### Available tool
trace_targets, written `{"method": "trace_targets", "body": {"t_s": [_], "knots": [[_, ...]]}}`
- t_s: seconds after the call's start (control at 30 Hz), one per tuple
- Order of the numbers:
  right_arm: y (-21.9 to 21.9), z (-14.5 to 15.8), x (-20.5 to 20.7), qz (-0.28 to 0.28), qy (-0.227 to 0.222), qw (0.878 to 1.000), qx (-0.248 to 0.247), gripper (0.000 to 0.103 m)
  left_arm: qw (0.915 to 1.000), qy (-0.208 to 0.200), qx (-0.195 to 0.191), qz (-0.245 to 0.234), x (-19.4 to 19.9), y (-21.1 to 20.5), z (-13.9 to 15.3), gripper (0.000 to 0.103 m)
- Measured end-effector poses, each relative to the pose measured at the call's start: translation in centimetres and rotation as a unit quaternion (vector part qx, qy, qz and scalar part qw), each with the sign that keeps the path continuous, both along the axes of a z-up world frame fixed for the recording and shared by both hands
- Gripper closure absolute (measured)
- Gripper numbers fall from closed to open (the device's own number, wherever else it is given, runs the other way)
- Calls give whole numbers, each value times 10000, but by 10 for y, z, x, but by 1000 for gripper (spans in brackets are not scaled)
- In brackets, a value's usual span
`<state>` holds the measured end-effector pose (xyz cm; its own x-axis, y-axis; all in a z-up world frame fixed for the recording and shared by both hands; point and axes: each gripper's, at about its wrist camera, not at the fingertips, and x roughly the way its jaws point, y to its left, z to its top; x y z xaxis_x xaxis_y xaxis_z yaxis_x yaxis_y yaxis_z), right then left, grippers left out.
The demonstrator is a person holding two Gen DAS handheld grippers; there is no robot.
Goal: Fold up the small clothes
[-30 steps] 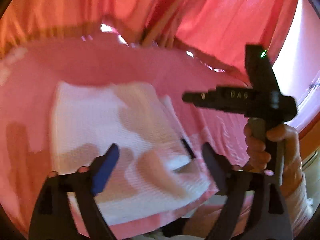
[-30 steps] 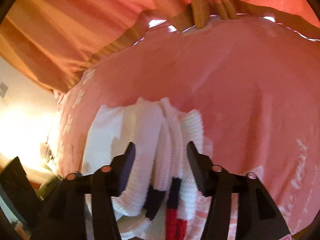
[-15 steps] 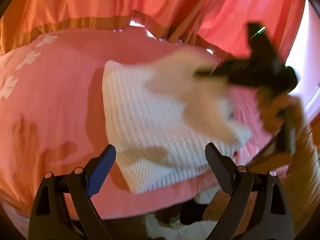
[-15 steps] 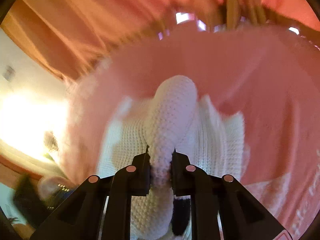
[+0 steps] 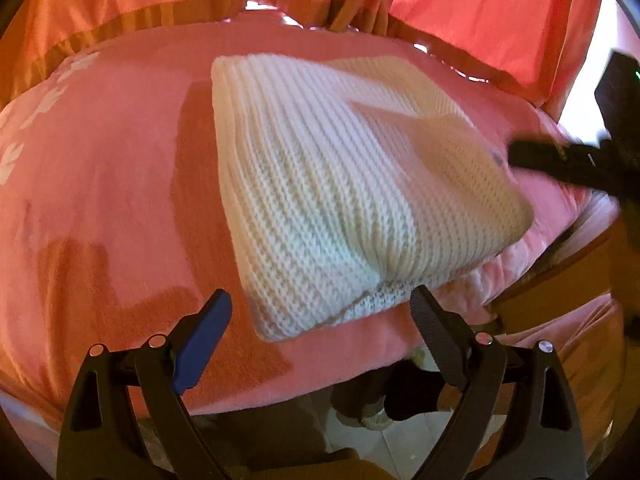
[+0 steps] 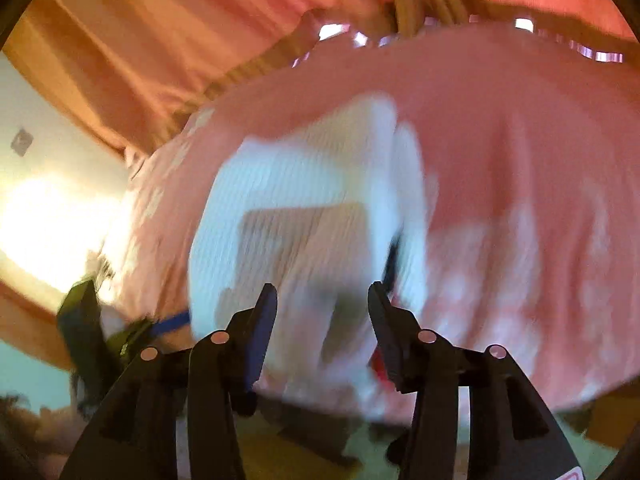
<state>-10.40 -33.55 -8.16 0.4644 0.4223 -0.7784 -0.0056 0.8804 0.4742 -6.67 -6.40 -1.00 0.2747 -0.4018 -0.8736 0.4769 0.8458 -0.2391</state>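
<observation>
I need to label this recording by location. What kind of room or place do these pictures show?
Probably a bedroom at home. A white knitted garment lies folded on a pink blanket with white prints, spread over a soft raised surface like a bed, and reddish-orange curtains hang behind it.

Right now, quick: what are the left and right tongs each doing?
Left tongs: open, empty, above the near edge of the folded sweater.
Right tongs: just opening, nothing pinched, sweater lies beyond them.
</observation>
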Motion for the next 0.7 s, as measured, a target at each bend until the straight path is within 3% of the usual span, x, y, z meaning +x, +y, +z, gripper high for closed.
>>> {"method": "trace_targets", "body": {"t_s": [0.03, 0.07, 0.1, 0.13, 0.2, 0.27, 0.3, 0.4, 0.43, 0.5, 0.57, 0.63, 0.7], "knots": [[9, -10, -7, 50, 95, 9999, 39, 59, 10000, 17, 36, -16, -1, -2, -3, 16], [13, -17, -10, 78, 141, 9999, 29, 77, 10000, 25, 50, -45, -1, -4, -5, 23], [18, -22, -9, 66, 202, 9997, -96, 93, 9999, 28, 92, -95, 0, -6, -7, 37], [20, -27, -6, -4, 285, 9993, -259, 95, 9997, 17, 223, -98, 1, -8, -10, 45], [10, -13, -14, -233, 23, 9996, -178, 96, 9991, 81, 417, -76, 7, -5, -13, 63], [-1, 6, -31, -465, -267, 9985, -127, 96, 9990, 311, 320, -9, 11, 4, -14, 67], [-7, 4, -36, -541, -263, 9982, -25, 96, 9988, 406, 289, 19, 13, 7, -14, 67], [-11, -50, -31, -604, 582, 9960, -301, 96, 9979, 522, 383, 22, 12, 7, -23, 68], [-11, -64, -31, -627, 681, 9954, -250, 98, 9974, 572, 428, -14, 10, 6, -25, 68], [-16, -51, -36, -732, 616, 9954, -71, 95, 9966, 642, 504, -125, 5, 6, -23, 68], [-19, -23, -43, -787, 321, 9961, -251, 81, 9968, 638, 433, -212, 1, 10, -9, 67], [-18, 3, -44, -761, 81, 9958, -506, 81, 9975, 658, 70, -232, 2, 19, 12, 56], [-20, 31, -41, -710, -185, 9943, -768, 72, 9975, 652, -245, -131, 13, 22, 32, 42]]}}
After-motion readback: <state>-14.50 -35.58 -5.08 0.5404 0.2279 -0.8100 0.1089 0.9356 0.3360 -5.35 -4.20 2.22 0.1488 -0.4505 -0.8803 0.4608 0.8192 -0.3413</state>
